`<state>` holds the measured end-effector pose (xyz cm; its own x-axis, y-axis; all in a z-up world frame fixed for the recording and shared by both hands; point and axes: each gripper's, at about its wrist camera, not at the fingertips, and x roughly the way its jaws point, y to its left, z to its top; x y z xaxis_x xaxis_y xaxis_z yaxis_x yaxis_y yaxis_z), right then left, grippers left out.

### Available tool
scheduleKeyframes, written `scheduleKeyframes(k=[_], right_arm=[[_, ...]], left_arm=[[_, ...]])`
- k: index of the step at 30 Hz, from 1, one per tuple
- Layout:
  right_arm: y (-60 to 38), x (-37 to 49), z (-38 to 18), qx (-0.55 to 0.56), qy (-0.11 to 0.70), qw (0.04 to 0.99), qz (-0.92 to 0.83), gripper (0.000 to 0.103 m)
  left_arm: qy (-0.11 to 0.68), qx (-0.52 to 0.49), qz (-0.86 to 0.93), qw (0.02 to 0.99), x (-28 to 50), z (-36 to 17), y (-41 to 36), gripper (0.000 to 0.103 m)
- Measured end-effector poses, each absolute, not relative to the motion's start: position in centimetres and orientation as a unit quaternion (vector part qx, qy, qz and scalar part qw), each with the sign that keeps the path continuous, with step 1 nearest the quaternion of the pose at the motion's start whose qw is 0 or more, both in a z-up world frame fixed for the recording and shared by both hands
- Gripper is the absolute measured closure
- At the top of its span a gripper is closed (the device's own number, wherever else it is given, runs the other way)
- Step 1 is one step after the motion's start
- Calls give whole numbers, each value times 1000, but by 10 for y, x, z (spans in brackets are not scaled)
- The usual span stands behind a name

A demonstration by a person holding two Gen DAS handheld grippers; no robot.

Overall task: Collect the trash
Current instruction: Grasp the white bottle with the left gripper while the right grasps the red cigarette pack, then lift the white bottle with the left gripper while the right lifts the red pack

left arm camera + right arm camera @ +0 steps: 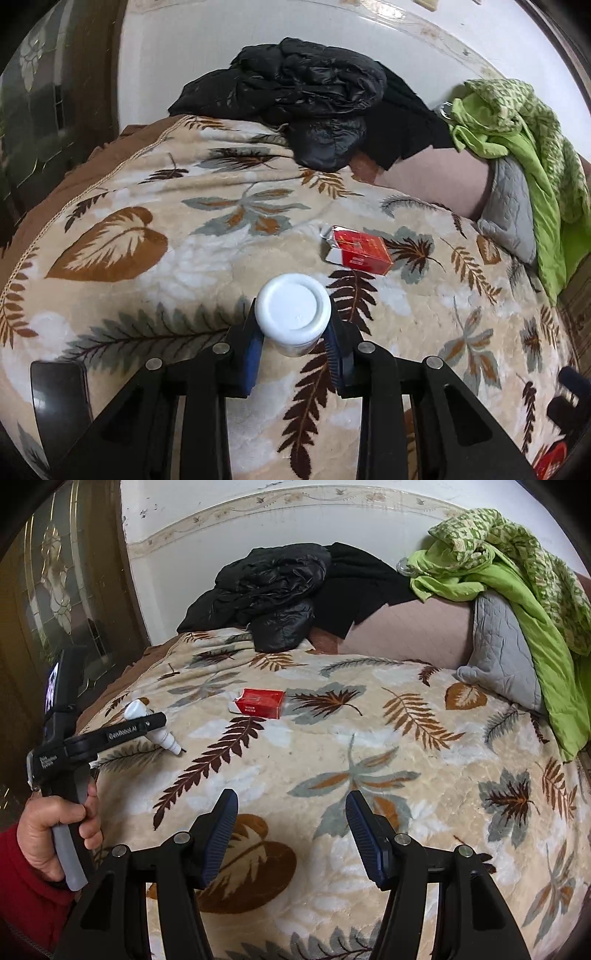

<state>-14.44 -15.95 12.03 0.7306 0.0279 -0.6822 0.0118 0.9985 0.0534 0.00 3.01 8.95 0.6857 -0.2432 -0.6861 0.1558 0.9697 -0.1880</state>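
White lettering reading "GenRobot.AI" runs along the black finger arm of the left gripper (168, 734), seen in the right wrist view. Further back on the same tool, its black body (55, 764) carries a small white label in several lines, too small and skewed to read with certainty. The red cigarette pack (260, 702) lying on the bed's leaf-patterned blanket (369, 738) bears two short lines of white print on its front face, upside down from this side and too blurred to make out. In the left wrist view the same pack (360, 250) shows a white mark, also unreadable.
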Motion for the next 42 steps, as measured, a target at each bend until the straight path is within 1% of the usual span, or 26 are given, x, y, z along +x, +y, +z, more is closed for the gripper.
scheduleKeyframes(k=[5,11,17,21,26,29,35,37,42], right_arm=[[-154,-147,122,26,362,932,10,38],[-155,-138,115,15,380,924,28,38],[-155,-106,120,-26,389,917,79,38],[-149,-67,115,-48,394,911,110,35],[-144,10,92,-34,415,899,135,35],[-146,54,77,-12,428,893,137,35],[-151,145,49,74,450,878,146,35],[-150,163,40,99,458,870,158,35],[-140,182,11,108,503,841,169,35]], left_arm=[[377,-55,-120,917,-2,91,26,74],[374,-54,-118,918,-1,92,29,74],[366,-47,-112,923,-1,94,32,74],[373,-44,-102,921,5,86,36,74],[391,-57,-91,914,21,74,45,74],[398,-63,-90,911,24,70,47,74],[397,-59,-91,911,24,70,44,74],[398,-64,-92,910,26,70,45,74],[401,-72,-95,908,28,69,49,74]])
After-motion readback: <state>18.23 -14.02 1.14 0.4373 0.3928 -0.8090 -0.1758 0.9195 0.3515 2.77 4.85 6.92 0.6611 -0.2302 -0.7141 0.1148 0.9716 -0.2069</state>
